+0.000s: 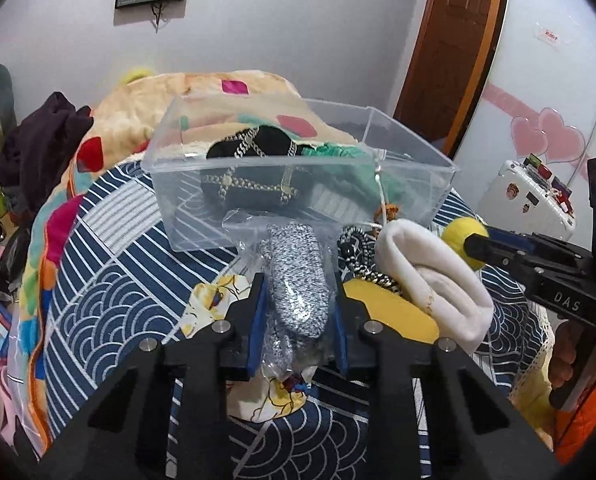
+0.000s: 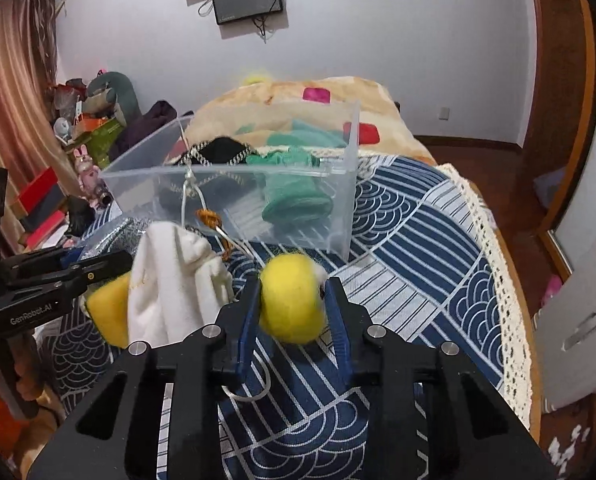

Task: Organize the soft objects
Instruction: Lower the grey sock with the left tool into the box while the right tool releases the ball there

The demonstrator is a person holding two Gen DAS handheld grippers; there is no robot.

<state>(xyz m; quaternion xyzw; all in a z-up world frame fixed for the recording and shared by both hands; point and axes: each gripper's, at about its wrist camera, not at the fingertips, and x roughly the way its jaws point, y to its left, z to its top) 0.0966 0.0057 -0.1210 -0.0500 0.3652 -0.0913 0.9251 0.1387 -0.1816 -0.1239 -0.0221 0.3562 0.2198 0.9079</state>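
A clear plastic box stands on the bed and holds a black chain-trimmed item and a green knit item; the box also shows in the right wrist view. My left gripper is shut on a grey speckled knit piece in a clear plastic bag, held just in front of the box. My right gripper is shut on a yellow felt ball, which also shows in the left wrist view. A white rolled cloth lies between the grippers.
A yellow soft piece, a black-and-white braided cord and a printed yellow cloth lie on the blue patterned bedspread. A folded colourful blanket sits behind the box. Clutter lines the left wall.
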